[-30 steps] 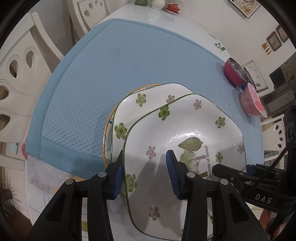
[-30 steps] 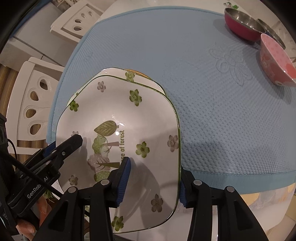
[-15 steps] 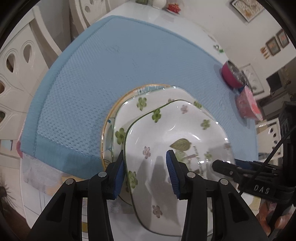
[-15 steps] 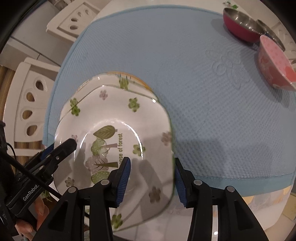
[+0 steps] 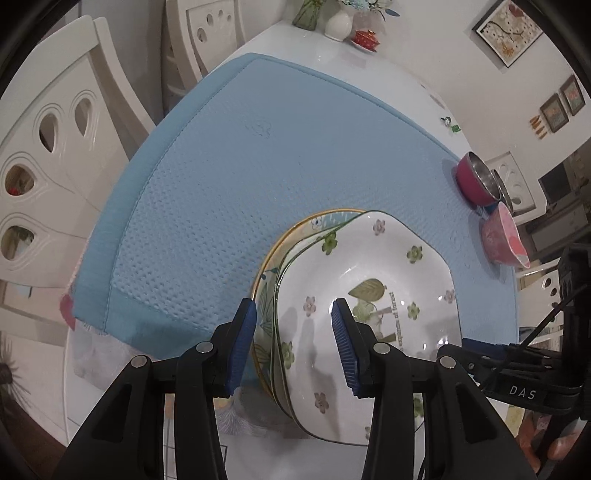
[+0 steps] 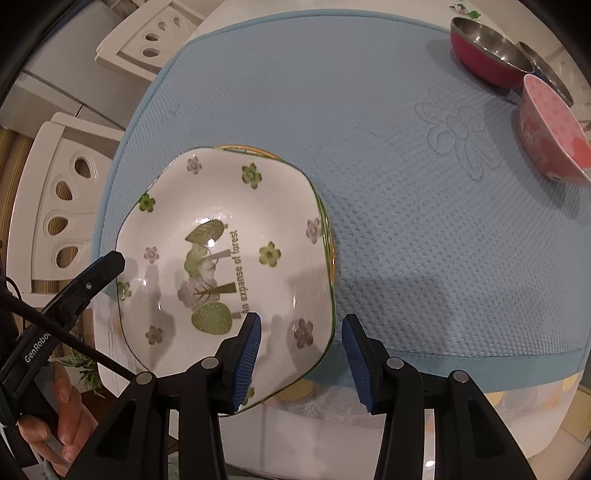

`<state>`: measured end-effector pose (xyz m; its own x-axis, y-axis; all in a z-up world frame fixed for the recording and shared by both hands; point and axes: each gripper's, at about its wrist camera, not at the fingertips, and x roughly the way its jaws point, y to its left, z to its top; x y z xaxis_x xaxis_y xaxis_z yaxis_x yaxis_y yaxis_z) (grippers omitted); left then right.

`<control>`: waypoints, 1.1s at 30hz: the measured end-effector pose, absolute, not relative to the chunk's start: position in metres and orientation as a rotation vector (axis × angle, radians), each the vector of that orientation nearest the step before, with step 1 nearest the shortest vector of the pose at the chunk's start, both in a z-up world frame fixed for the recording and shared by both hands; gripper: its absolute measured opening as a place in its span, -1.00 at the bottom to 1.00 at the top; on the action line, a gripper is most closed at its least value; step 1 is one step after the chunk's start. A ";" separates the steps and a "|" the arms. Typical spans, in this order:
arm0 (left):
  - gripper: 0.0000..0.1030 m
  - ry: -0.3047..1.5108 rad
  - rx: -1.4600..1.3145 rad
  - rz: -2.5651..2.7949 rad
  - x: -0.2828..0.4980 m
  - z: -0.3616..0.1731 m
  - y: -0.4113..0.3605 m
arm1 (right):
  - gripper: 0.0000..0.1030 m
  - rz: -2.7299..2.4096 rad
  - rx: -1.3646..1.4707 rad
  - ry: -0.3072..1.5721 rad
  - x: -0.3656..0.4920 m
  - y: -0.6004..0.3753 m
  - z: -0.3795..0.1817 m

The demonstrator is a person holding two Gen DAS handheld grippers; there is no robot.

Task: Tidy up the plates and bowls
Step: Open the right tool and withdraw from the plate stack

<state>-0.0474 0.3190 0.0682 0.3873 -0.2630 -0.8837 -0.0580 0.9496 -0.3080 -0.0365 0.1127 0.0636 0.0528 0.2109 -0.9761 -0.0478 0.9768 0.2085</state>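
A white square plate (image 5: 369, 266) (image 6: 229, 206) with green flowers and a forest print nests on top of a stack. Under it lie a matching plate and a yellow-rimmed round plate (image 5: 266, 280) (image 6: 251, 149). My left gripper (image 5: 293, 314) straddles the stack's left rim. Its outer pad stands clear of the top plate's rim, and its inner pad hangs over the plate's hollow. My right gripper (image 6: 302, 319) straddles the opposite rim the same way, with a narrow gap at its outer pad. Neither gripper's pads visibly press on the plate.
The stack sits at the near edge of a blue mat (image 5: 221, 166) (image 6: 406, 184) on a white table. A magenta steel bowl (image 6: 480, 48) and a pink bowl (image 6: 550, 129) stand at the mat's far right. White chairs (image 5: 55, 147) line the left side. A vase (image 5: 338, 22) stands at the far end.
The top plate, earlier offset toward me over the stack, now sits squarely nested on it. The left gripper has slid outward, so a gap shows at its outer pad.
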 end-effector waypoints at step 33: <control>-0.23 1.127 -0.301 -0.196 -0.024 0.092 0.295 | -0.09 0.154 0.256 1.437 -0.055 0.069 0.080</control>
<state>-0.0238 0.2953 0.0919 0.4185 -0.3039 -0.8558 0.0023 0.9427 -0.3336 -0.0551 0.0692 0.0802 0.1297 0.2577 -0.9575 0.0485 0.9628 0.2657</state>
